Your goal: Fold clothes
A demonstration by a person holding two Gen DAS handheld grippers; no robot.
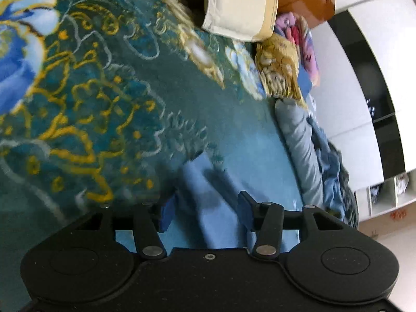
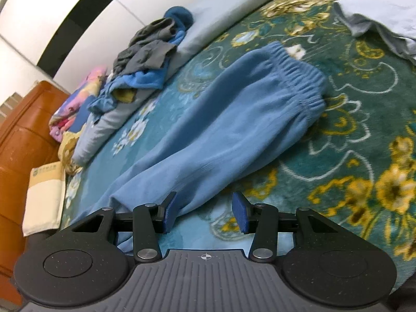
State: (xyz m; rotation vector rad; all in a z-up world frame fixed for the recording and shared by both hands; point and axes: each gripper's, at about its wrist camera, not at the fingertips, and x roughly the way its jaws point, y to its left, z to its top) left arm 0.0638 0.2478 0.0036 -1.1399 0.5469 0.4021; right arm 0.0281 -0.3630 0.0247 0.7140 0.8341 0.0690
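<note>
Blue fleece trousers point(image 2: 234, 124) lie flat on the green floral blanket point(image 2: 364, 119), waistband at the far right, legs running toward the near left. My right gripper point(image 2: 204, 214) is open, hovering at the leg end; its left pad touches the trouser edge, nothing held. In the left wrist view my left gripper point(image 1: 205, 214) is open over a blue fabric fold point(image 1: 208, 195) of the trousers, with the cloth lying between and below the pads, not clamped.
A heap of grey and blue clothes point(image 2: 145, 59) lies on a grey quilt point(image 2: 208, 18) along the wall. A light grey garment point(image 2: 384, 18) lies far right. A cream pillow point(image 2: 44, 197) and orange-brown headboard point(image 2: 23, 135) are at the left.
</note>
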